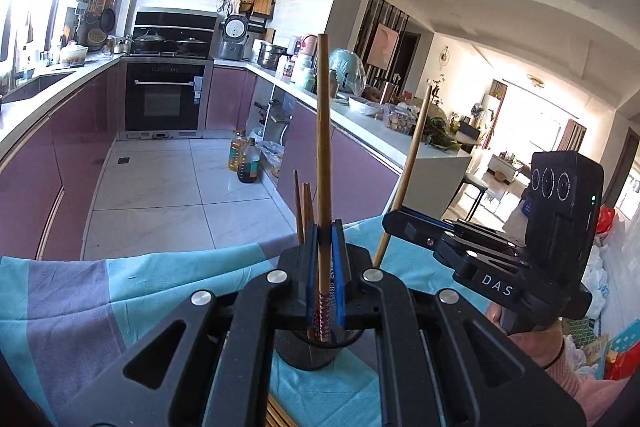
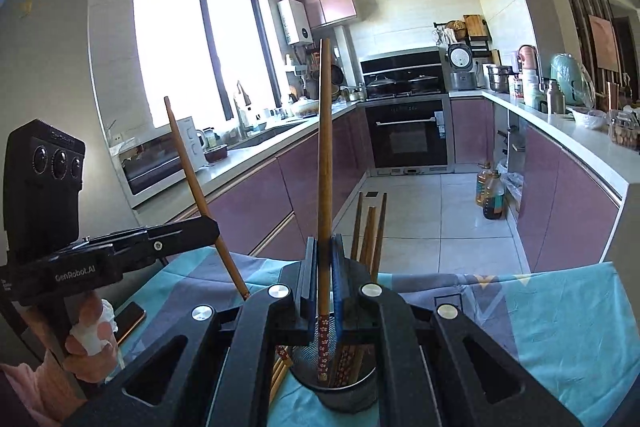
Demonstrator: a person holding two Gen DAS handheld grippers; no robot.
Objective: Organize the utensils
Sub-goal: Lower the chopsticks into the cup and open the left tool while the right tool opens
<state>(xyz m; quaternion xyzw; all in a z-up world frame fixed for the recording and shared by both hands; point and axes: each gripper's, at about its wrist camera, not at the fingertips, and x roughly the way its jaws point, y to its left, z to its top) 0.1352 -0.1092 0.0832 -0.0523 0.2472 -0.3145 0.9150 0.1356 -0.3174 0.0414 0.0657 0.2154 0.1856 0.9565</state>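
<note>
Teal-and-grey tablecloth [image 1: 120, 291] covers the table, kitchen counters and oven [image 1: 164, 99] beyond. Black mesh holder [image 2: 344, 383] stands on the cloth below both grippers, several chopsticks [image 2: 370, 231] upright in it. Left gripper [image 1: 325, 259] clamped on one wooden chopstick [image 1: 323, 147], held vertical, patterned end down at the holder mouth. Right gripper [image 2: 325, 267] likewise pinching its own chopstick [image 2: 325, 147] upright — patterned tip inside the holder. More loose chopsticks [image 2: 280, 371] lie left of the holder; phone [image 2: 130, 319] nearby on the cloth.
</note>
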